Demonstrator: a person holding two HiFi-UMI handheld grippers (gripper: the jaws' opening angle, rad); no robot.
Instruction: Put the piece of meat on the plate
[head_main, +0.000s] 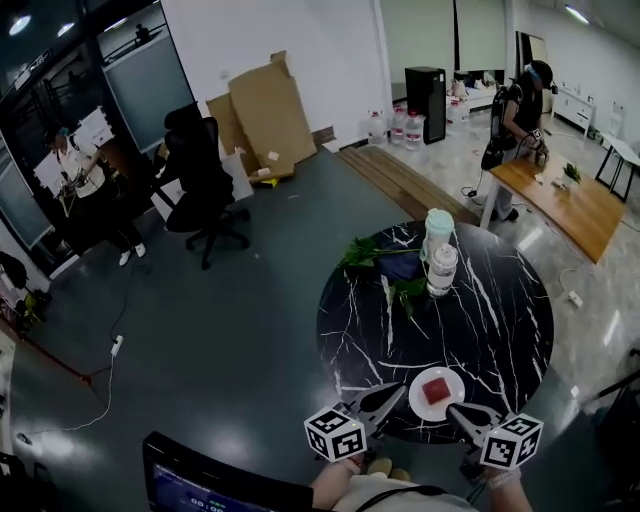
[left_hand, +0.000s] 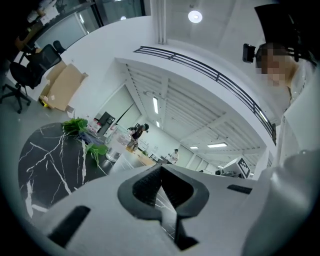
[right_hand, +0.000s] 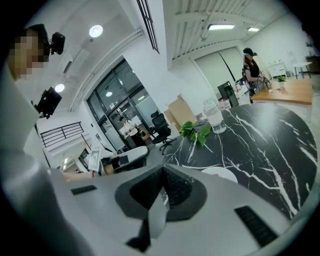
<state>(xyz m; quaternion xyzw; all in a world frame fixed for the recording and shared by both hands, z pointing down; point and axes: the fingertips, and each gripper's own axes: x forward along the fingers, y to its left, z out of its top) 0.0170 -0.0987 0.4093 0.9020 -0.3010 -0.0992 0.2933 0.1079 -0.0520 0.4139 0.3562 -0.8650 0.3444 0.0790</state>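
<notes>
The meat (head_main: 437, 388) is lying on the white plate (head_main: 417, 397), which is sitting near the front edge of the black marble table (head_main: 500, 320). The left gripper (head_main: 392, 392) and the right gripper (head_main: 455, 410) are flanking the plate, each just beside its rim. Both are showing jaws pressed together, with nothing between them.

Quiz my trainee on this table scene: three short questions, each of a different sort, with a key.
1. True or false: the meat lies on the plate.
2. Which one grips something? A) left gripper B) right gripper C) neither
3. Fill in: the plate sits at the edge of the table ___ the person (nearest/farthest from).

Key: 1 true; 2 C, both are shut and empty; 3 nearest.
</notes>
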